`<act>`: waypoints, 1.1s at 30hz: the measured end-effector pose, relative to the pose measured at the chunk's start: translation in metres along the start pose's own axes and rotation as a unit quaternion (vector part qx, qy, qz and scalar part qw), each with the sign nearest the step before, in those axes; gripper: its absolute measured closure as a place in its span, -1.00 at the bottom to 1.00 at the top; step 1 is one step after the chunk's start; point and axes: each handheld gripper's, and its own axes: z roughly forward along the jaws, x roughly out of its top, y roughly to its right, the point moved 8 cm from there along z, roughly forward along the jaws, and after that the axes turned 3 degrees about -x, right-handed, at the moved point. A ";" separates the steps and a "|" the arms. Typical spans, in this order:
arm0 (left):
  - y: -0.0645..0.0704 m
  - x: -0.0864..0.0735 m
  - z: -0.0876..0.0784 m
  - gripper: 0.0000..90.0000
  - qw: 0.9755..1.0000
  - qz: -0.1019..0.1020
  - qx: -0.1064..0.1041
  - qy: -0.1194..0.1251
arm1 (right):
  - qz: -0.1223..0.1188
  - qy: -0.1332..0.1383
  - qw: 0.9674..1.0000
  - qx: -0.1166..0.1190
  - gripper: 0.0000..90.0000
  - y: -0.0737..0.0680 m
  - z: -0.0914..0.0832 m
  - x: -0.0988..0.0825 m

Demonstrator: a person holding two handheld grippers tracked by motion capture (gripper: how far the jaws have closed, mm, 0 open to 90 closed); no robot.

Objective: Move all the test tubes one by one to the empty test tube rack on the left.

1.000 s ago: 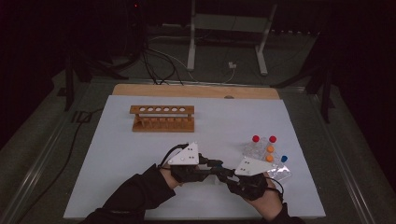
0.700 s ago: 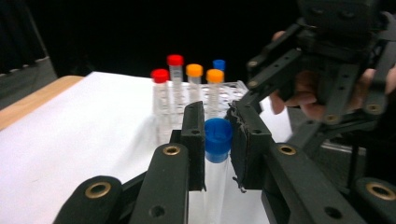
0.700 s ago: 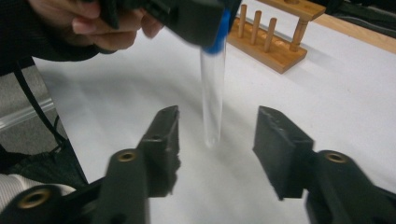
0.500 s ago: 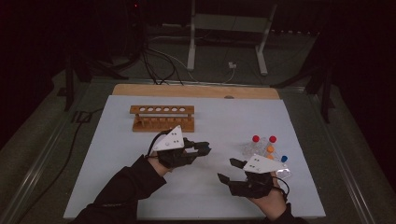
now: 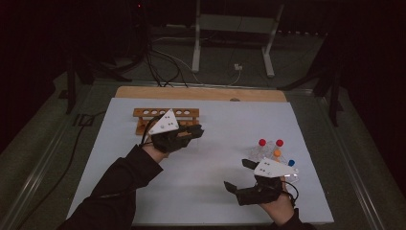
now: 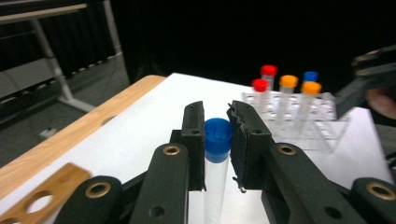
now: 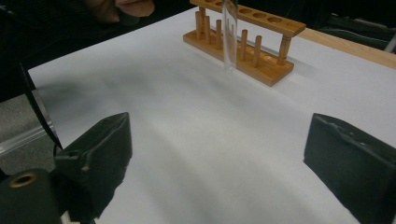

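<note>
1. On the white surface (image 5: 210,158), the left gripper (image 6: 217,135) had its black fingers (image 6: 194,133) pinching a clear tube with a blue cap (image 6: 217,135); the bottom of the tube was cut off in the left gripper view, and in the high view the tube itself was too small to make out.
2. The tube looked like see-through plastic, round, with a glossy screw-type cap. In the right gripper view it was just a blurry streak in front of the wooden rack (image 7: 243,39).
3. The right gripper (image 5: 245,175) sat near the front edge with its fingers spread wide, having just been opening, nothing between them.
4. Beside it stood a clear plastic rack (image 5: 275,158) with red, orange and blue capped tubes, partly hidden by the gripper's grey plate.
</note>
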 end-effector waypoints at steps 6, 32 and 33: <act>-0.022 0.003 0.002 0.73 1.000 -0.007 0.026 -0.005 | 0.003 -0.001 1.000 -0.001 -0.97 0.002 0.000 0.000; -0.103 0.019 0.011 0.73 0.992 -0.018 0.127 0.007 | -0.001 0.004 1.000 0.007 -1.00 0.001 -0.005 0.002; -0.105 0.018 0.012 0.73 0.991 -0.018 0.130 0.005 | -0.001 0.003 1.000 0.009 -1.00 0.001 -0.005 0.001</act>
